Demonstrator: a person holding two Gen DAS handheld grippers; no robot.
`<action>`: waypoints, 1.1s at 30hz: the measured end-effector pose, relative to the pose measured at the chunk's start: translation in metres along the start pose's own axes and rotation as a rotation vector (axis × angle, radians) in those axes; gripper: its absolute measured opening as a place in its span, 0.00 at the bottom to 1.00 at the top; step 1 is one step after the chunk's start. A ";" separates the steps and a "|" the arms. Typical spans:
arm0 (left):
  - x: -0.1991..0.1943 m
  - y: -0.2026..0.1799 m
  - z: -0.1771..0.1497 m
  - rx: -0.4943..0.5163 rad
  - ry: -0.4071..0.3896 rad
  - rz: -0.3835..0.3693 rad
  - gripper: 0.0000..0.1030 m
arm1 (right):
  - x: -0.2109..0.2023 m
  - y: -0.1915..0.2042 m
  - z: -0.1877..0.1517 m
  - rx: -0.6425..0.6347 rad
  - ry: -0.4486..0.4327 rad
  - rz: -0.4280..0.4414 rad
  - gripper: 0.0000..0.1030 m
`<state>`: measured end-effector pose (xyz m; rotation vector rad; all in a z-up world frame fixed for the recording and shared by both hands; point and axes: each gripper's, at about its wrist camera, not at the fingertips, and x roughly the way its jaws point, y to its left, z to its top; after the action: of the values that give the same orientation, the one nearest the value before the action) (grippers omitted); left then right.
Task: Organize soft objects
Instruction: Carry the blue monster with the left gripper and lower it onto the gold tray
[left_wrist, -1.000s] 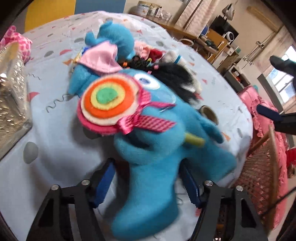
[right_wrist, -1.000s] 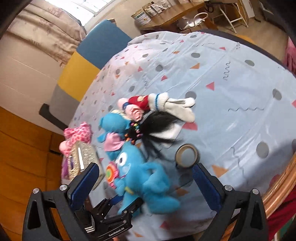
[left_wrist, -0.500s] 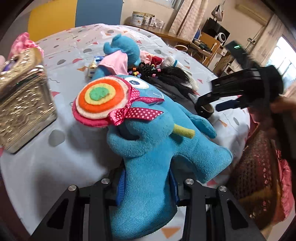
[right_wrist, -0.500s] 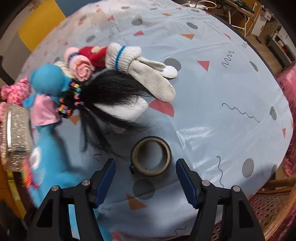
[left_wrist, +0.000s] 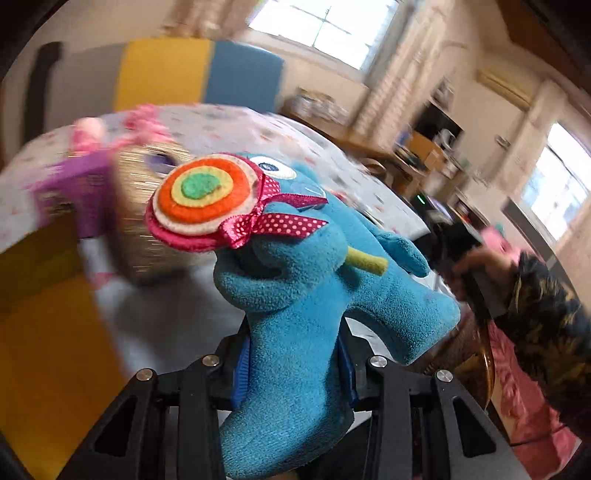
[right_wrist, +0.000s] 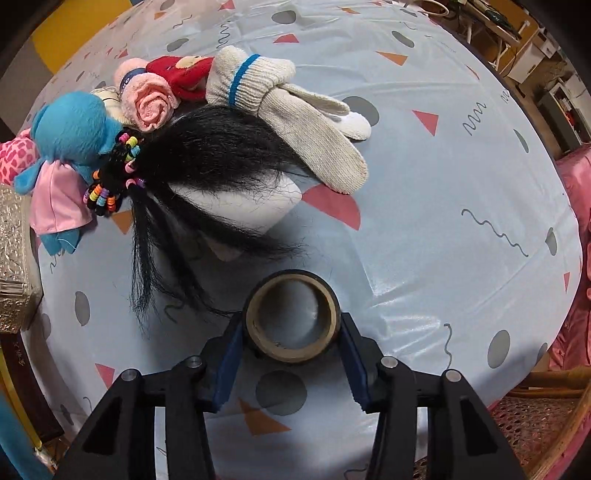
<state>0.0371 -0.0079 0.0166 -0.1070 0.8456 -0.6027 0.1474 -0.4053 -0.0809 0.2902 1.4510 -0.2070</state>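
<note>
**Helper:** What are your grippers doing?

**Me:** My left gripper (left_wrist: 293, 365) is squeezed tight on the leg of the blue plush toy (left_wrist: 295, 295). I hold it up off the table, in front of the gold box (left_wrist: 147, 221). My right gripper (right_wrist: 291, 354) points down at the tape roll (right_wrist: 291, 317). Its jaws are closing, with the roll between them and the pads right at its sides.

**Helper:** So how much is done?

**Me:** Not much, I think. One toy is in the air. The small blue doll (right_wrist: 70, 136), the pink rolled cloth (right_wrist: 149, 101), the red toy (right_wrist: 181, 75), the knit gloves (right_wrist: 295, 122) and the black wig (right_wrist: 207, 166) lie in a pile on the tablecloth (right_wrist: 443, 221). I cannot see anything put away yet.
</note>
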 end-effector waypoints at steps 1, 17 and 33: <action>-0.012 0.009 -0.001 -0.019 -0.016 0.025 0.38 | 0.000 0.001 0.000 -0.001 0.000 0.000 0.49; -0.101 0.224 -0.040 -0.205 0.049 0.612 0.38 | 0.005 0.016 0.003 -0.021 -0.003 -0.010 0.49; -0.131 0.254 -0.051 -0.381 -0.063 0.663 0.78 | 0.000 0.022 -0.001 -0.010 -0.032 0.041 0.48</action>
<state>0.0497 0.2810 -0.0117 -0.1795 0.8651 0.1863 0.1536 -0.3837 -0.0798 0.3069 1.4126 -0.1699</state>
